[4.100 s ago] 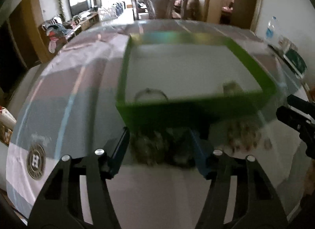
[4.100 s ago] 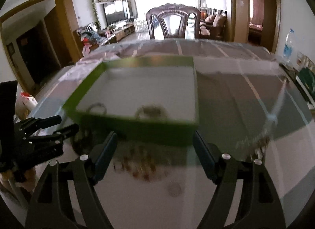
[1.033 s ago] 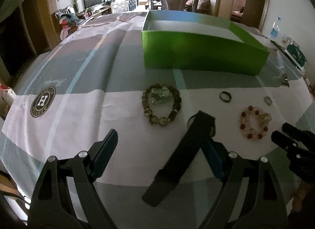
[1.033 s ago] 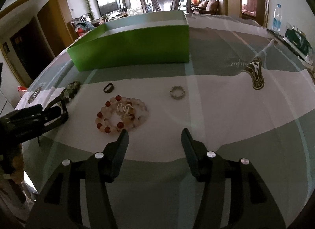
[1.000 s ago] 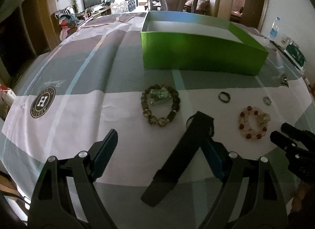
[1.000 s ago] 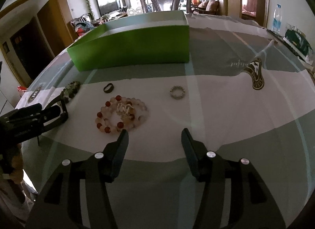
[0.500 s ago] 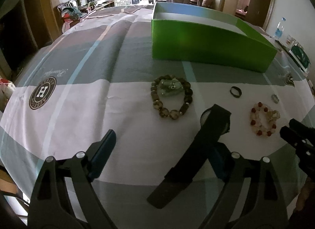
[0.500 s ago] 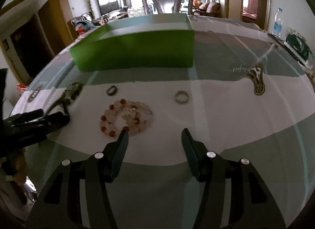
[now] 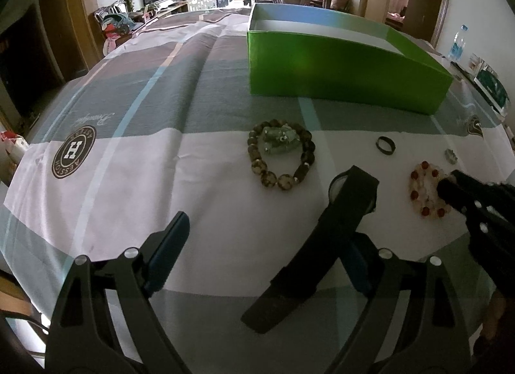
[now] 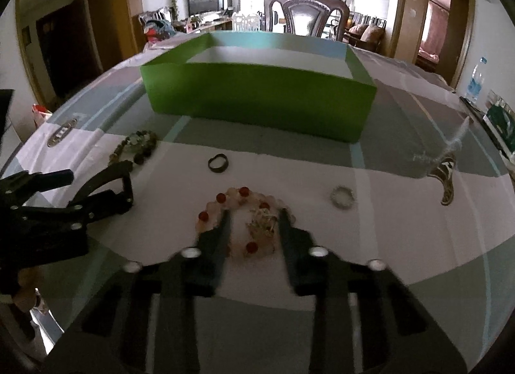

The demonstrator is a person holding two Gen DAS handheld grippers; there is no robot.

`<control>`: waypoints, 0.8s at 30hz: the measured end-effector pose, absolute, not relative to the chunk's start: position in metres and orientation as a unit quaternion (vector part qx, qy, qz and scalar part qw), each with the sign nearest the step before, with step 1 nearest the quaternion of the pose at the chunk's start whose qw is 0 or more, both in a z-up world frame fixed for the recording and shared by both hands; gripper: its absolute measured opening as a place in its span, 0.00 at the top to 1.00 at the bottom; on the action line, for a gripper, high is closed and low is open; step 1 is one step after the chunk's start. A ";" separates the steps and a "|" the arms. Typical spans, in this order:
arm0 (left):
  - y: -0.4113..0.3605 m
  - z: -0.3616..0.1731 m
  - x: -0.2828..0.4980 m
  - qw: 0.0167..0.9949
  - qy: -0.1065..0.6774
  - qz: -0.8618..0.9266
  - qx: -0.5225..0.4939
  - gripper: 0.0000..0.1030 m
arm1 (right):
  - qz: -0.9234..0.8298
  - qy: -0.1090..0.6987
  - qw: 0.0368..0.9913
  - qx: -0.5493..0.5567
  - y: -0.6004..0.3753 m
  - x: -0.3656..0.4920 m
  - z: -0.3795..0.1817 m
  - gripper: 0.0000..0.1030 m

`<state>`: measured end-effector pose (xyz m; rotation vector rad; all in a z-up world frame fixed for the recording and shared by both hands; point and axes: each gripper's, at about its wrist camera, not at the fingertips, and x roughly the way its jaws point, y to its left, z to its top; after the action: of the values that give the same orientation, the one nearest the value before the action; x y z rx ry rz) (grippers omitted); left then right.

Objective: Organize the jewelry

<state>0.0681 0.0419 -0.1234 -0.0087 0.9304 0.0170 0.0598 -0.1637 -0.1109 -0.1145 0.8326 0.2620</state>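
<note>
My right gripper (image 10: 254, 222) is down over the red and pale bead bracelet (image 10: 244, 210), fingers blurred, jaws closing with the charm and some beads between them. My left gripper (image 9: 260, 245) stands open above the cloth. A black watch (image 9: 338, 222) lies slantwise across its right finger. Ahead of it rests a brown bead bracelet (image 9: 280, 158) with a green charm. A black ring (image 9: 385, 145) and a silver ring (image 10: 341, 197) lie loose on the cloth. The open green box (image 10: 257, 100) stands behind them all.
A checked tablecloth (image 9: 128, 161) with a round logo covers the round table. A water bottle (image 10: 476, 79) and a dark green packet (image 10: 499, 123) stand at the far right edge. A carved wooden chair (image 10: 305, 13) stands behind the box.
My right gripper has moved forward over the red bead bracelet and its jaws have narrowed around it. In the left wrist view its tip now touches that bracelet. The left gripper has hardly moved.
</note>
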 end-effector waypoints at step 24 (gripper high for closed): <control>0.083 -0.109 0.061 0.898 0.437 0.047 -0.027 0.16 | 0.064 0.405 0.912 0.021 -0.233 0.043 -0.113 0.85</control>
<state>0.0605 0.0831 -0.1092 -0.0570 0.9062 0.0972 0.0431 -0.2326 -0.1134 0.0435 0.8348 0.1317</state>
